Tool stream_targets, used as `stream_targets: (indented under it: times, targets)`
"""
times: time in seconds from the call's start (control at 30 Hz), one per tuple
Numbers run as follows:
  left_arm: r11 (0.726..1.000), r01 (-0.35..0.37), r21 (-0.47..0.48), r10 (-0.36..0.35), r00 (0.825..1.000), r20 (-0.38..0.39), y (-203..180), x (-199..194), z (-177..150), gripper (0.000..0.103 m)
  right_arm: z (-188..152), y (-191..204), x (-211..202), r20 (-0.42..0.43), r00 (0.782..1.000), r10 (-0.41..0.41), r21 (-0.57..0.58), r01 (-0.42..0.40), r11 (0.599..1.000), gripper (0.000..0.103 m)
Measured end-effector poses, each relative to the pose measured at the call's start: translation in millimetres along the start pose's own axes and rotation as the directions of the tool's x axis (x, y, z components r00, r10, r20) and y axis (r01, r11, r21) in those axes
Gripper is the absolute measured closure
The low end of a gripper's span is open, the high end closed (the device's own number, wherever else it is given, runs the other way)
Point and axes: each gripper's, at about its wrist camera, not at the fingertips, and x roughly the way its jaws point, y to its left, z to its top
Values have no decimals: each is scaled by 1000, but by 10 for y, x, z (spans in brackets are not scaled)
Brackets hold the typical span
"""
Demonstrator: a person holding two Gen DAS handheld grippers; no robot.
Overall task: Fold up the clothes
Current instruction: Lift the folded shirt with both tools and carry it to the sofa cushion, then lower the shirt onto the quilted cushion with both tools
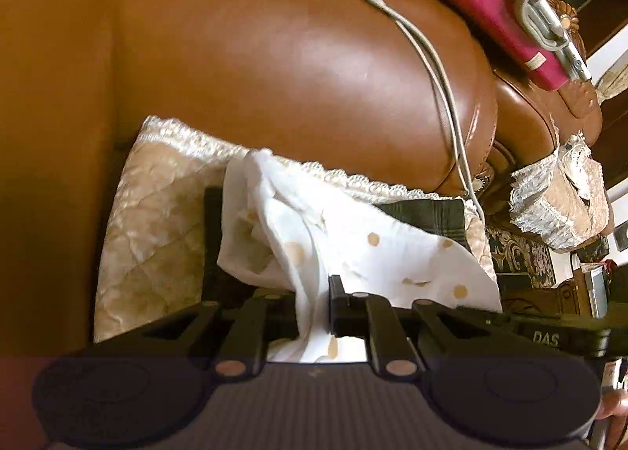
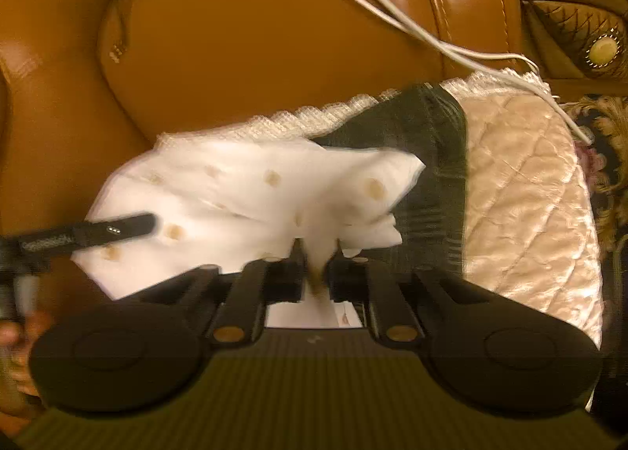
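Observation:
A white cloth with tan dots (image 1: 353, 249) hangs bunched over the quilted seat cover (image 1: 149, 238) of a brown leather sofa. My left gripper (image 1: 314, 293) is shut on a fold of its near edge. In the right wrist view the same white cloth (image 2: 243, 191) is spread in the air, and my right gripper (image 2: 316, 257) is shut on its lower edge. The left gripper's finger (image 2: 117, 230) shows at the left of that view, against the cloth. A dark green plaid garment (image 2: 428, 159) lies behind the cloth on the seat; it also shows in the left wrist view (image 1: 428, 214).
The brown leather sofa back (image 1: 294, 57) rises right behind the seat. White cables (image 1: 431, 65) run down across it. A magenta device (image 1: 490, 6) lies on the sofa top. The quilted cover (image 2: 526, 206) has a lace edge. A lace-trimmed cushion (image 1: 561, 198) sits on the armrest.

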Motion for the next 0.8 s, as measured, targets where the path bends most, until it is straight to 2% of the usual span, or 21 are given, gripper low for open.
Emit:
stream_targets:
  times: [0.07,0.13,0.17,0.3,0.5,0.6,0.63,0.67,0.7,0.8]
  targets:
    - [1000,-23,1,23,1000,-3,75,-15,-51,91,-102,-65,-29,-11,1000,-12,-7,12,1000,71]
    - [999,-31,-18,31,999,-13,150,0,-95,91,-235,-179,-134,-6,1000,-8,2,8,1000,50]
    - [999,-34,-30,34,999,-18,187,9,-119,91,-282,-256,-162,-13,1000,9,17,-9,1000,47]
    - [997,-38,-71,37,999,-29,309,88,-169,91,-423,-429,-207,-56,992,116,67,-112,991,46]
    - [996,-33,-86,29,998,-52,418,174,-217,91,-569,-349,-79,-104,980,171,68,-165,984,46]
    - [995,-20,-98,15,998,-58,454,199,-236,91,-605,-320,-18,-99,975,201,81,-193,978,46]
    - [995,-16,-98,10,998,-58,458,201,-238,91,-614,-317,-20,-99,971,217,94,-208,974,48]
    - [995,-9,-99,3,998,-60,462,198,-239,91,-626,-311,-31,-100,967,235,108,-224,969,57]
    - [995,-2,-101,-4,998,-62,466,191,-239,91,-633,-304,-33,-110,962,249,114,-236,965,87]
    - [994,17,-104,-24,998,-61,464,153,-221,91,-688,-201,-142,-118,962,245,84,-236,968,91]
